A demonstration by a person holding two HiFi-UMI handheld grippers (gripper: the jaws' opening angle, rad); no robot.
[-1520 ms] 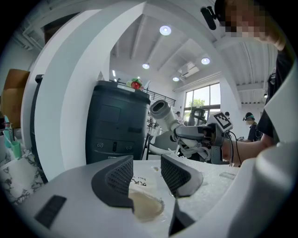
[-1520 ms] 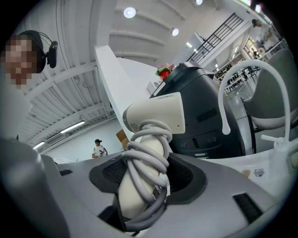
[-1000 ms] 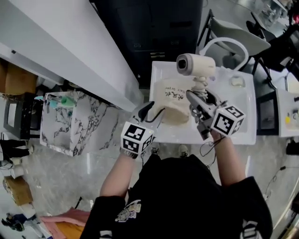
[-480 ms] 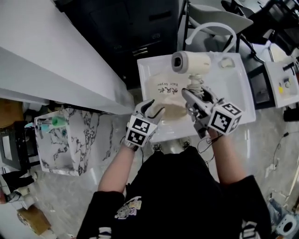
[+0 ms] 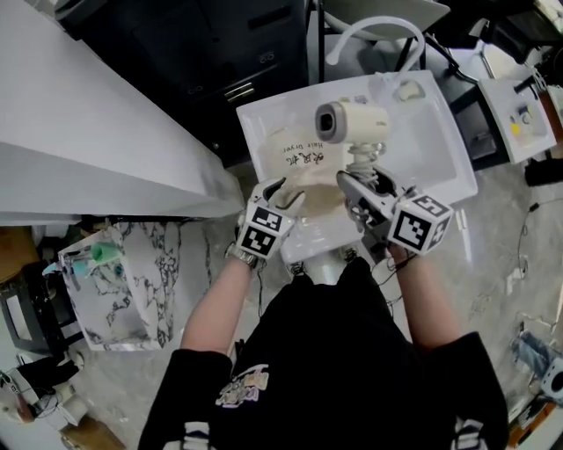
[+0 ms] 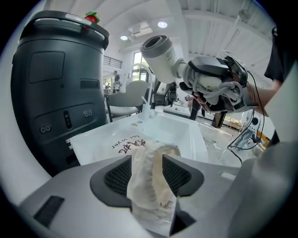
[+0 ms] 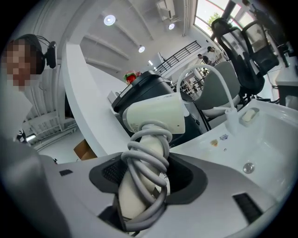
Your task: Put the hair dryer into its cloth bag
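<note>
A white sink [image 5: 435,127] with curved faucet [image 5: 378,22] stands beside a black cabinet [image 5: 229,44].

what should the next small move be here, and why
Probably lift the pinched edge with the left tool to open the bag: it lies flat, while the right tool holds the hair dryer up by its handle, close by.

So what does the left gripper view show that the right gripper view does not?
Only the left gripper view: the cloth bag pinched in the left gripper. Only the right gripper view: the drain and a cardboard box. Both: the hair dryer held by the right gripper, and the white basin.
</note>
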